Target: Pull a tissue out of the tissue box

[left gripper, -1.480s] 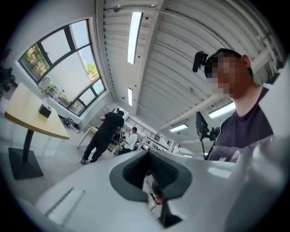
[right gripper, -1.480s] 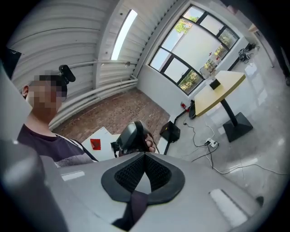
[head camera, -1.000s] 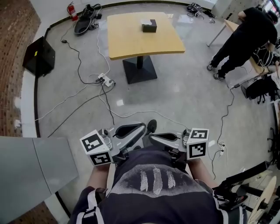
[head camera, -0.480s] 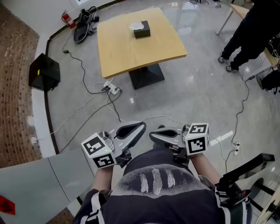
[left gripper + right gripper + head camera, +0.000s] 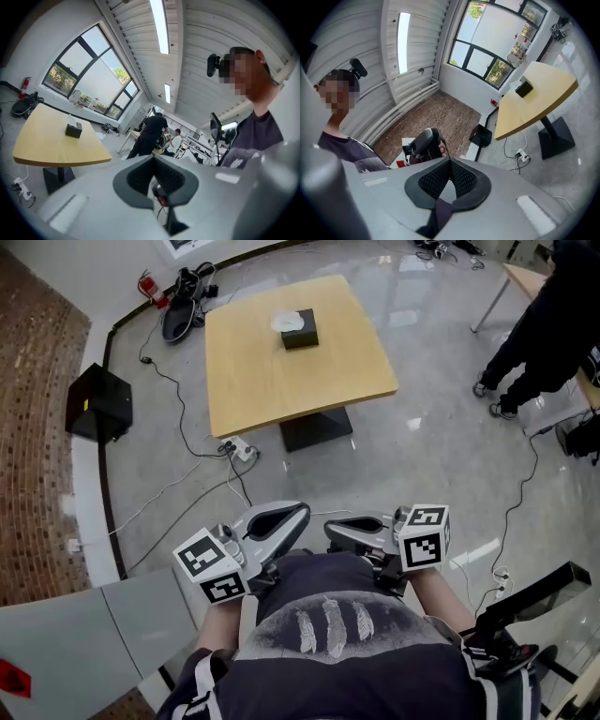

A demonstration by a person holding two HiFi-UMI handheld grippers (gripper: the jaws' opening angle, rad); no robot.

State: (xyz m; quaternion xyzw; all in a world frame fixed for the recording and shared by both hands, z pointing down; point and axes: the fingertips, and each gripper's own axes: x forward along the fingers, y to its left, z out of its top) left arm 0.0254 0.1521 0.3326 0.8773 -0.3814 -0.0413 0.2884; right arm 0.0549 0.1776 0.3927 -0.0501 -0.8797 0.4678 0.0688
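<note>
My left tongs point(image 5: 281, 519) and right tongs point(image 5: 352, 526) are pressed together, empty, well apart from the black rectangular tissue box point(image 5: 300, 335) on the square wooden table point(image 5: 272, 390), its white tissue point(image 5: 288, 321) not yet pulled.

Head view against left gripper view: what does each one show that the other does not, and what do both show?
Only the head view: the right gripper, a black box on the floor, and the brick floor.
Only the left gripper view: the windows, the ceiling lights and the camera on the wearer's head.
Both: the table, the tissue box on it, the fire extinguisher and a standing person in black.
</note>
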